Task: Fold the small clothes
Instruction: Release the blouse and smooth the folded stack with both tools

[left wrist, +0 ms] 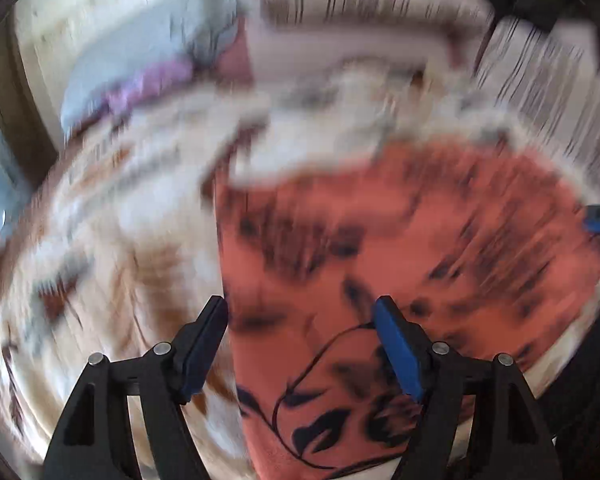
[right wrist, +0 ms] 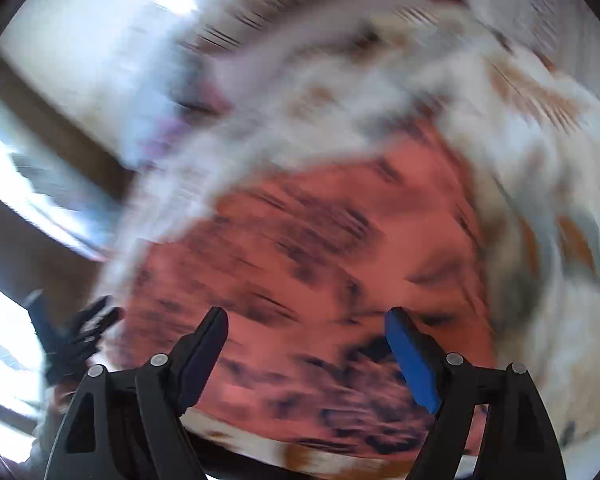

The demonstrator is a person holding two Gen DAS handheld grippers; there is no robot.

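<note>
both views are heavily smeared by motion blur, so fine detail is hard to make out.

the left gripper [left wrist: 300, 320] is showing two black angular fingers [left wrist: 204, 344] with flat blue pads, and they are standing well apart, released, with nothing pinched between them. below and beyond them an orange-red garment [left wrist: 400, 240] is lying spread out, a soft thin cloth printed with dark navy leaves and thin curling stems. its left edge is running nearly straight just beside the left finger. the garment is resting on a white bedspread [left wrist: 100, 220] patterned with rusty brown and grey shapes. further back a pale blue and lilac pillow [left wrist: 140, 64] is sitting, soft and puffy in outline.

the right gripper [right wrist: 306, 320] is likewise hanging with its fingers [right wrist: 412, 356] spread wide and gripping nothing. the same orange-red garment [right wrist: 320, 260] is filling the space under and ahead of them, its dark print streaked by blur, with the white patterned bedspread [right wrist: 540, 200] around it. at the left edge of that view the other black gripper [right wrist: 76, 336] is showing, blurred.
</note>
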